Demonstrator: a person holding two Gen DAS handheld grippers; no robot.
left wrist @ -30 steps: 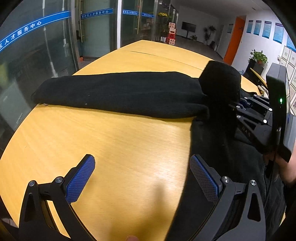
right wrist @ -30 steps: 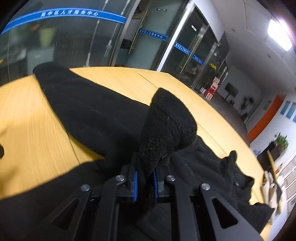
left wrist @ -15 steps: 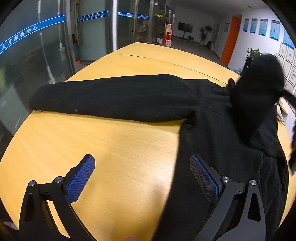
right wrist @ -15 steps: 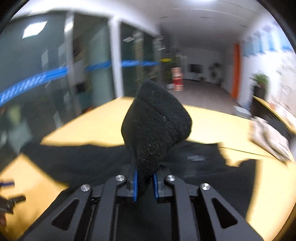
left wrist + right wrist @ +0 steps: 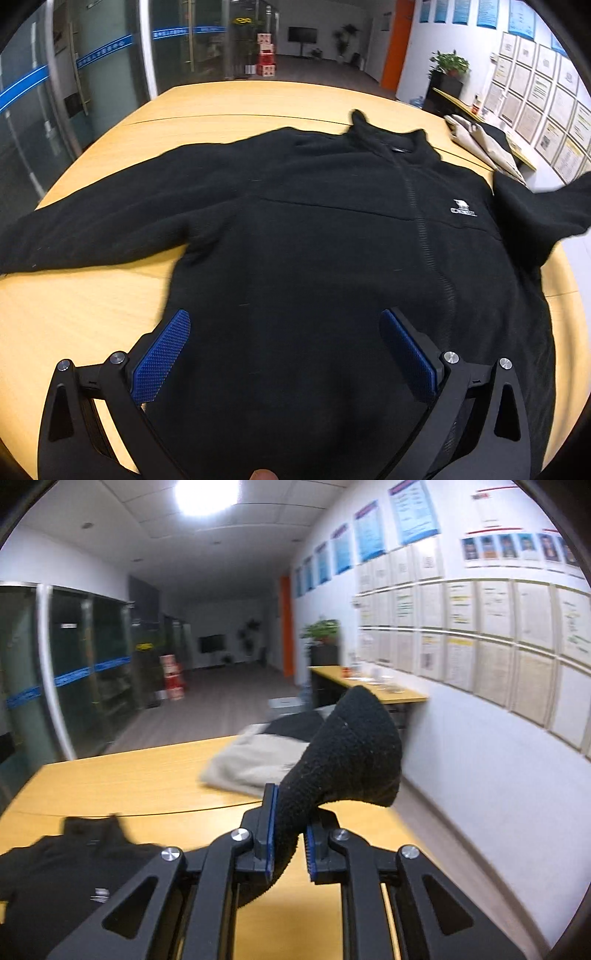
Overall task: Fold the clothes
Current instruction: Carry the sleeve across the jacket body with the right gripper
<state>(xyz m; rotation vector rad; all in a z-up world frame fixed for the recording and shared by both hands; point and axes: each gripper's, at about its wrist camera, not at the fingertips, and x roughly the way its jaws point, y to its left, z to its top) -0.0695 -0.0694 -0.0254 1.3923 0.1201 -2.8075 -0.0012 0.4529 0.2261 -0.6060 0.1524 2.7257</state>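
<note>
A black fleece jacket (image 5: 325,236) with a front zip and a small white chest logo lies face up on the yellow wooden table (image 5: 92,306). Its left sleeve (image 5: 110,218) stretches flat toward the table's left edge. My left gripper (image 5: 284,354) hovers open over the jacket's lower hem, blue pads wide apart, nothing between them. The jacket's right sleeve (image 5: 546,214) is lifted off to the right. My right gripper (image 5: 290,834) is shut on that sleeve's cuff (image 5: 351,753), which flares above the fingers. The collar (image 5: 92,830) shows at lower left in the right wrist view.
A beige and black folded garment (image 5: 255,757) (image 5: 484,140) lies at the table's far right. A desk with small items (image 5: 373,686) and a potted plant stand by the right wall. Glass partitions run along the left. The table edge curves close on the right.
The right gripper has swung the sleeve cuff from over the jacket body out to the right. The left gripper has shifted right, from over bare table to over the jacket's hem.
</note>
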